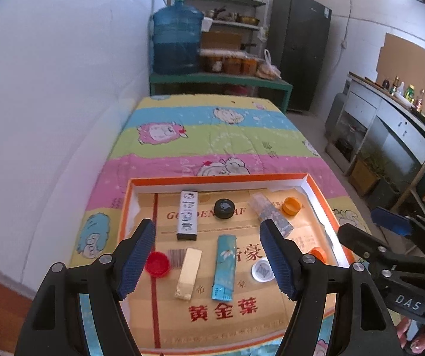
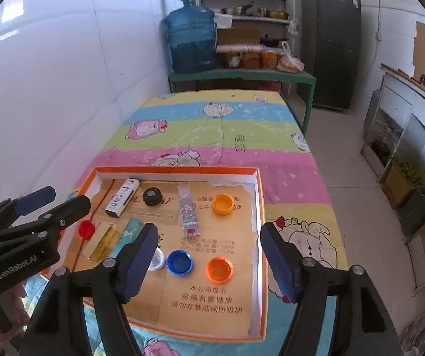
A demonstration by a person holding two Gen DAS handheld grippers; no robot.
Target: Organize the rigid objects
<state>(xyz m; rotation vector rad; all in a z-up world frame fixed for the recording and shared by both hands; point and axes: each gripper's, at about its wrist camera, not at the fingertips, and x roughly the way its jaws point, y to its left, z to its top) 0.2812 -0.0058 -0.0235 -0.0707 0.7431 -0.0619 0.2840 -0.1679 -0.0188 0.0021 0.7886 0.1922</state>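
Altogether 6 caps (image 2: 219, 270) and 4 packs (image 1: 224, 267) in tray (image 2: 258, 216); left tool (image 1: 209, 262) and right tool (image 2: 209, 262) agape, empty.

a shallow box (image 2: 258, 237) sits on the bedspread (image 2: 227, 130), lower centre of frame. inside, a cartoon-printed box (image 2: 122, 198), a cap (image 2: 152, 196), a sachet (image 2: 189, 214) and another cap (image 2: 223, 204) line the far side. three caps (image 2: 179, 262) sit in a row nearer the camera, right of two packets (image 2: 102, 244).
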